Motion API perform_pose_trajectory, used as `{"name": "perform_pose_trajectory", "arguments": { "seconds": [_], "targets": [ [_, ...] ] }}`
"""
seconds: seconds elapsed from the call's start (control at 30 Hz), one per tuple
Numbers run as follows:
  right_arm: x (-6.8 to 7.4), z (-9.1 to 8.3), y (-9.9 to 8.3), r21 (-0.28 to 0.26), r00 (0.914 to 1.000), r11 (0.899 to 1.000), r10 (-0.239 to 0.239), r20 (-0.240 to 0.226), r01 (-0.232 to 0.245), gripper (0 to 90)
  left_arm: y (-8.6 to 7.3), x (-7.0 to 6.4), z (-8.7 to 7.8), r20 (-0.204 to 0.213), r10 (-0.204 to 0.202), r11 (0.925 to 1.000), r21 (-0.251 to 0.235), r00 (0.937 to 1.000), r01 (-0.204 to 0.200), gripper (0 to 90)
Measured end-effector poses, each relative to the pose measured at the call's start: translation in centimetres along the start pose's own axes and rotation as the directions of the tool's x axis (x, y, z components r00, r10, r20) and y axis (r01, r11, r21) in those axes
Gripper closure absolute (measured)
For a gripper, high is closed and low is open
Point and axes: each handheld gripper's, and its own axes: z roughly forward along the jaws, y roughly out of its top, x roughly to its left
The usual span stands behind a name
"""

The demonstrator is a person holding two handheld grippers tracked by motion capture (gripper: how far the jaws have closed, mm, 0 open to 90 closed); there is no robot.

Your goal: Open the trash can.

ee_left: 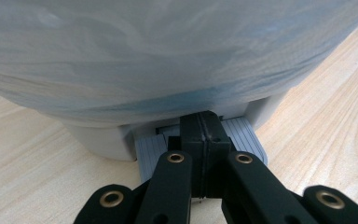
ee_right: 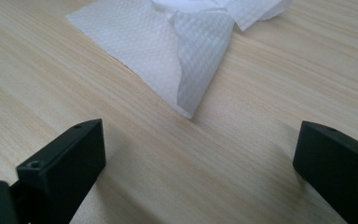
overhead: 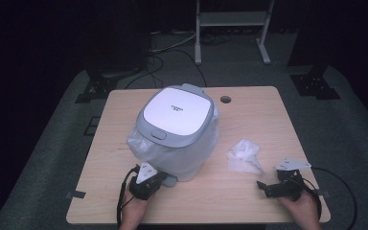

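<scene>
left gripper is pressing its closed jaws onto the bin's stiff pedal at 6 o'clock; right gripper is gaping beside the flimsy tissue

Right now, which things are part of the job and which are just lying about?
In the job:
- bin, lid shut, liner bag round it
- pedal, under the shut left gripper
- tissue, ahead of the open right gripper

Lying about:
- cables on the floor
- white stand behind the table
</scene>
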Motion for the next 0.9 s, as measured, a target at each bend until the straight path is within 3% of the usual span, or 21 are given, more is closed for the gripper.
{"name": "perform_pose_trajectory", "arguments": {
  "seconds": [0.07,0.13,0.33,0.7,0.9],
  "targets": [
    [0.0,0.0,0.0,0.0,1.0,1.0,0.0,0.0,0.0,1.0,-0.1,-0.2,0.0,-0.011,0.004,1.0,-0.002,0.9999,-0.004,90.0],
    [0.0,0.0,0.0,0.0,1.0,1.0,0.0,0.0,0.0,1.0,-0.2,-0.4,0.1,-0.017,-0.017,0.9998,-0.011,0.9997,0.017,90.0],
    [0.0,0.0,0.0,0.0,1.0,1.0,0.0,0.0,0.0,1.0,-0.6,-0.4,0.1,-0.024,-0.011,0.9995,-0.031,0.9997,0.011,90.0],
    [0.0,0.0,0.0,0.0,1.0,1.0,0.0,0.0,0.0,1.0,-1.1,-0.1,0.1,-0.009,-0.052,0.9968,-0.061,0.9986,0.051,90.0],
    [0.0,0.0,0.0,0.0,1.0,1.0,0.0,0.0,0.0,1.0,-1.2,-0.2,0.1,-0.013,-0.05,0.9967,-0.065,0.9987,0.049,90.0]
  ]
}}
